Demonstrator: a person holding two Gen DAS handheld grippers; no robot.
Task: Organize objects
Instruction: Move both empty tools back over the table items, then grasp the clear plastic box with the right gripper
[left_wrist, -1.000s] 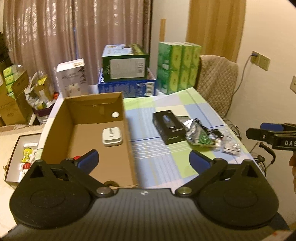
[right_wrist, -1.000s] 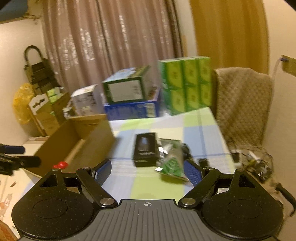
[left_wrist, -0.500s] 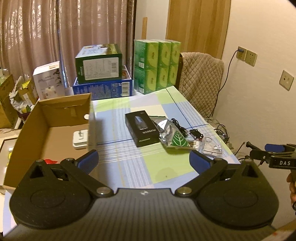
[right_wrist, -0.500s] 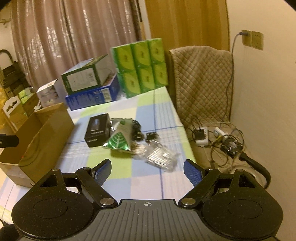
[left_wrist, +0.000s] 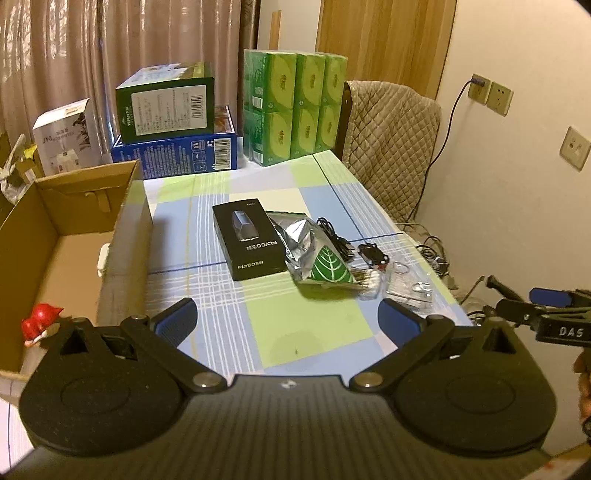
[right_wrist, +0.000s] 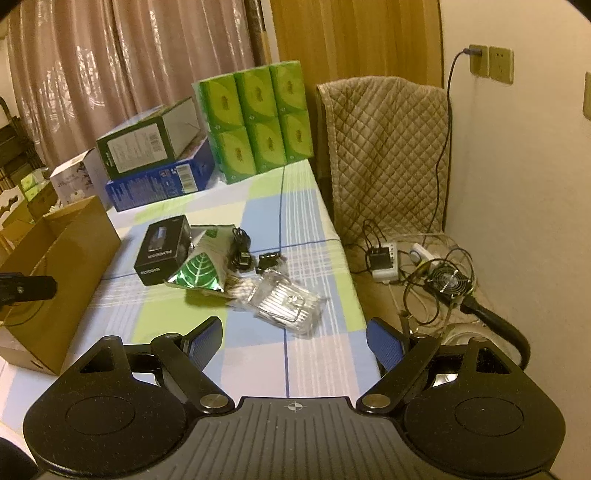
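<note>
Currently, left view: my left gripper (left_wrist: 286, 319) gapes empty; stiff black rectangular cardboard box (left_wrist: 248, 240) mid-table, light, I'd pinch its long sides | right view: right gripper (right_wrist: 294, 341) spread empty; crinkly clear plastic packet (right_wrist: 286, 303) nearest, slippery.

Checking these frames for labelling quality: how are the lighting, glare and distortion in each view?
Left wrist view: warm dim indoor light, strong fisheye bending at the edges, glare on the silver foil bag, FLYCO box text legible. Right wrist view: same yellow cast, the clear plastic packet is soft and smeared, curtains show shiny highlights.
</note>
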